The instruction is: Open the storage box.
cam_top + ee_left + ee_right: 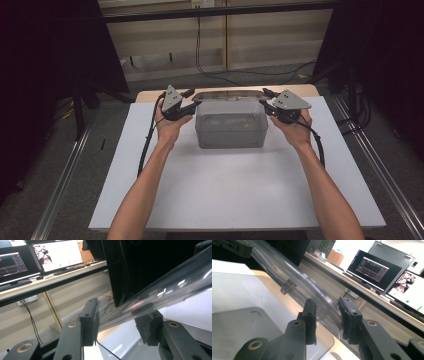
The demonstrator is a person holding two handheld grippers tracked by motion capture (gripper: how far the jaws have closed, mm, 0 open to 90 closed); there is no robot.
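Lifting the lid (230,93) off the box (231,131).
Left gripper (192,103) and right gripper (266,103) each pinch a lid end; next, probably raise both evenly.

A clear plastic storage box (231,127) stands upright on the white tabletop, its translucent grey walls open at the top. Its transparent lid (227,94) is tilted above the far edge of the box, raised off the rim. In the left gripper view the lid's (160,293) end passes between the black fingers (90,320). In the right gripper view the other end of the lid (294,282) runs between that gripper's fingers (348,315).
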